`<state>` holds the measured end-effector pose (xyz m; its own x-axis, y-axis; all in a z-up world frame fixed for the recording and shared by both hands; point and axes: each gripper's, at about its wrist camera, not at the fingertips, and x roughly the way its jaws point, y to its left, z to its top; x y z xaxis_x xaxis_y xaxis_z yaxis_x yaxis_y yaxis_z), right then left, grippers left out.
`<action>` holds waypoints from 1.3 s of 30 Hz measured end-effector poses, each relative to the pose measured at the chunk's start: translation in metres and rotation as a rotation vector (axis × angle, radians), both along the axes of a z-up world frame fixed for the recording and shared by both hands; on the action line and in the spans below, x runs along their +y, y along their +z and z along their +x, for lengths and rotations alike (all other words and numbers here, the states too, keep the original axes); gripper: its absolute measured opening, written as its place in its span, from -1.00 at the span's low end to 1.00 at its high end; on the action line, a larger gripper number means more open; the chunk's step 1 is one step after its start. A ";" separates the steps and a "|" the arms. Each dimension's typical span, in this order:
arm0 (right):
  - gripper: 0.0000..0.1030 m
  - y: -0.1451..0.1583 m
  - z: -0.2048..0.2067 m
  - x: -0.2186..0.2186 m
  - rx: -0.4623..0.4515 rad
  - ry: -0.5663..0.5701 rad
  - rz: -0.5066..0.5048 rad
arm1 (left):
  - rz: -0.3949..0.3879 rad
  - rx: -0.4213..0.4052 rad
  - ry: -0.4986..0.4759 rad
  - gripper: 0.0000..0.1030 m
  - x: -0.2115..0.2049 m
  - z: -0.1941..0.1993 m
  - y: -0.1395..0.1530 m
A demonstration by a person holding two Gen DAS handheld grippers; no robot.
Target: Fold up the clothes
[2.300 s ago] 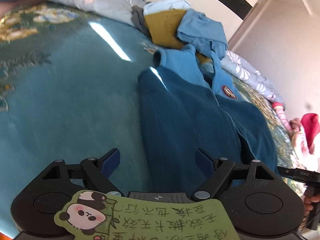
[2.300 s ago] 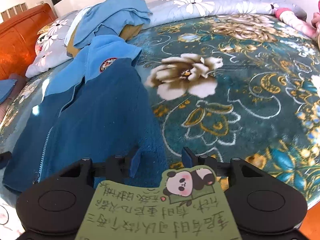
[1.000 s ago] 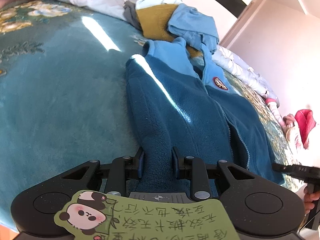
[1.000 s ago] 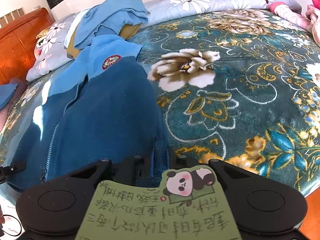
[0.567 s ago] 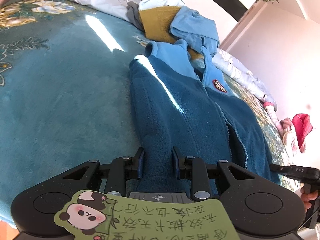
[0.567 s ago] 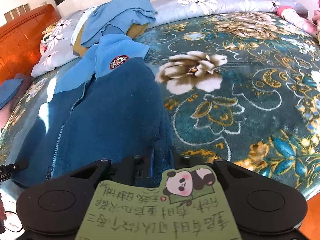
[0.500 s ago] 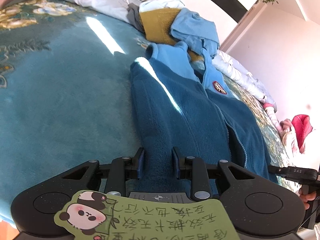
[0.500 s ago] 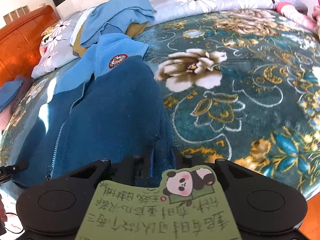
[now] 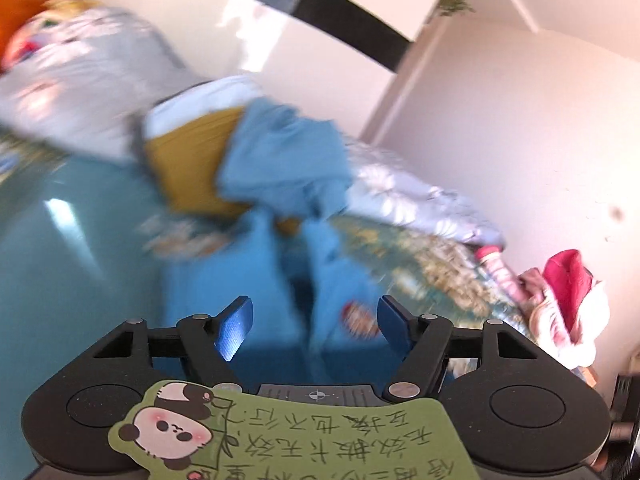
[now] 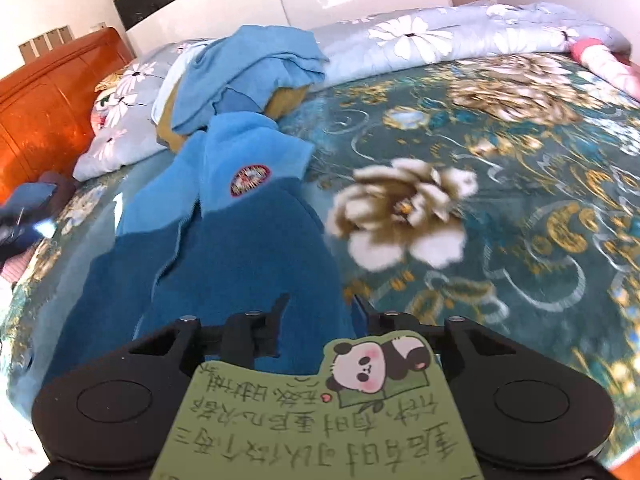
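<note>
one blue fleece jacket [image 10: 224,264], two-tone: light blue collar and yoke at 12 o'clock, dark blue body toward the camera, one round chest patch [image 10: 250,179], zip running down the front. it lies flat on the floral blanket [image 10: 500,208]. one heap of other clothes [image 10: 248,80] past the collar, at 11 o'clock in the right wrist view: light blue garment over a mustard one. one pale flowered quilt [image 10: 440,36] along the far edge. one orange wooden headboard [image 10: 44,112] at 9 o'clock.

right gripper [image 10: 320,312]: fingers parted, pinching nothing; jacket hem lies between and just under them, at 12 o'clock.

left gripper [image 9: 316,324]: blue pads spread wide, nothing held. view heavily blurred; jacket's collar end [image 9: 280,280] sits directly ahead at 12 o'clock, patch near the right pad. contact with the fabric cannot be told.
</note>
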<state>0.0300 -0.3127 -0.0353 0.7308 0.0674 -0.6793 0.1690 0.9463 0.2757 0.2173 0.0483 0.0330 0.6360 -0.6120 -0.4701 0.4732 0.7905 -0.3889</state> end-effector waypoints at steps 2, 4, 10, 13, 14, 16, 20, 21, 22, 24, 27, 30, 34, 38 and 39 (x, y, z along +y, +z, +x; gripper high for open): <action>-0.31 0.001 0.020 -0.004 -0.009 0.013 -0.003 | 0.048 -0.026 -0.046 0.43 -0.034 0.033 0.003; -0.30 0.001 0.044 -0.013 -0.021 0.025 0.017 | 0.092 -0.018 -0.081 0.43 -0.067 0.066 -0.002; -0.30 -0.015 0.126 -0.042 -0.019 0.047 0.198 | 0.259 0.039 -0.108 0.43 -0.131 0.144 -0.036; -0.29 -0.029 0.163 -0.047 0.004 0.049 0.213 | 0.344 0.072 -0.124 0.43 -0.146 0.168 -0.057; -0.29 -0.034 0.174 -0.049 0.013 0.049 0.221 | 0.358 0.080 -0.138 0.43 -0.150 0.173 -0.064; -0.28 -0.045 0.194 -0.052 0.030 0.048 0.243 | 0.345 0.094 -0.168 0.43 -0.154 0.182 -0.075; -0.27 -0.062 0.220 -0.057 0.037 0.066 0.329 | 0.324 0.099 -0.211 0.43 -0.169 0.193 -0.084; -0.27 -0.065 0.225 -0.058 0.036 0.067 0.342 | 0.323 0.106 -0.224 0.43 -0.173 0.196 -0.087; -0.28 -0.067 0.228 -0.057 0.031 0.075 0.353 | 0.329 0.109 -0.232 0.31 -0.178 0.199 -0.089; -0.33 -0.066 0.233 -0.056 0.002 0.093 0.364 | 0.329 0.115 -0.236 -0.18 -0.187 0.203 -0.090; -0.51 -0.063 0.236 -0.057 -0.035 0.098 0.395 | 0.264 0.155 -0.230 -0.68 -0.187 0.209 -0.095; -0.81 -0.061 0.235 -0.061 -0.071 0.078 0.433 | 0.214 0.126 -0.158 -0.89 -0.178 0.206 -0.093; -0.86 -0.051 0.223 -0.063 -0.127 0.033 0.386 | 0.153 0.086 -0.033 -0.90 -0.152 0.211 -0.089; -0.87 -0.058 0.227 -0.065 -0.083 0.010 0.372 | 0.256 0.096 -0.040 -0.84 -0.158 0.211 -0.099; -0.86 -0.060 0.230 -0.064 -0.066 0.009 0.359 | 0.258 0.104 -0.030 -0.84 -0.158 0.210 -0.099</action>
<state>0.2601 -0.3763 -0.0954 0.7703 0.3001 -0.5626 0.1316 0.7885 0.6008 0.4275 -0.1100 -0.0656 0.5597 -0.4817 -0.6744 0.4660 0.8558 -0.2246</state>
